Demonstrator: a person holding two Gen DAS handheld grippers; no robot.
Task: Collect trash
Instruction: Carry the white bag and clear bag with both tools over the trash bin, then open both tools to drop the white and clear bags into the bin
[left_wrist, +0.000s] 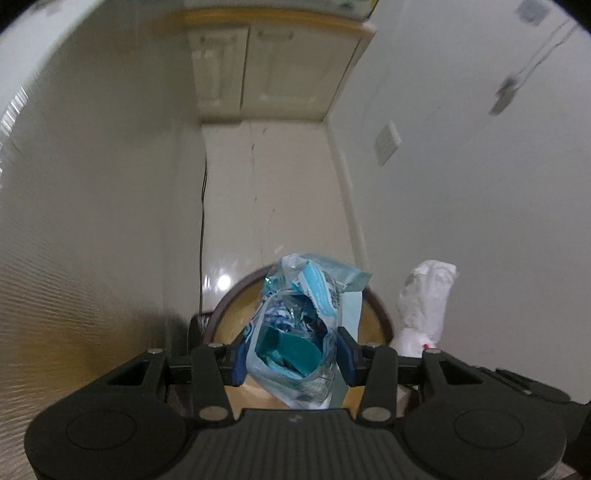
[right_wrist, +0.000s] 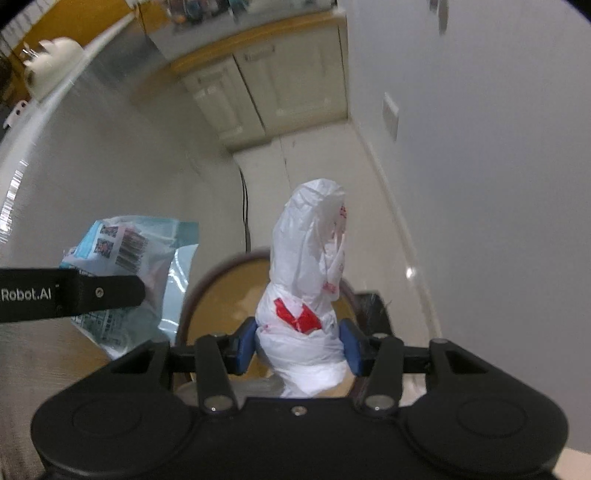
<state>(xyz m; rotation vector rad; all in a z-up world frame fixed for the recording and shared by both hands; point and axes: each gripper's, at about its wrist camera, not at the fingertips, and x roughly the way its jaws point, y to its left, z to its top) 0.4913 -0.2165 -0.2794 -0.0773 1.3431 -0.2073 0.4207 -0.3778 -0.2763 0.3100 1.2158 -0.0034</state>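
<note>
My left gripper (left_wrist: 291, 356) is shut on a crumpled blue-and-clear plastic wrapper (left_wrist: 303, 314), whose open mouth shows teal scraps inside. Its blue pads (left_wrist: 238, 360) press the wrapper from both sides. My right gripper (right_wrist: 297, 345) is shut on a bunched white plastic bag with red print (right_wrist: 306, 273). Both bundles hang over a round bin with a dark brown rim and tan inside (left_wrist: 229, 314) (right_wrist: 207, 302). In the right wrist view the blue wrapper (right_wrist: 129, 258) and a finger of the left gripper show at the left. The white bag (left_wrist: 424, 302) shows at the right in the left wrist view.
The bin stands on a pale glossy floor (left_wrist: 266, 184) in a narrow passage between a white wall (left_wrist: 461, 221) on the right and a pale panel (left_wrist: 92, 221) on the left. Cream cabinet doors (left_wrist: 266, 66) close the far end. A dark cable (left_wrist: 203, 221) runs down the left corner.
</note>
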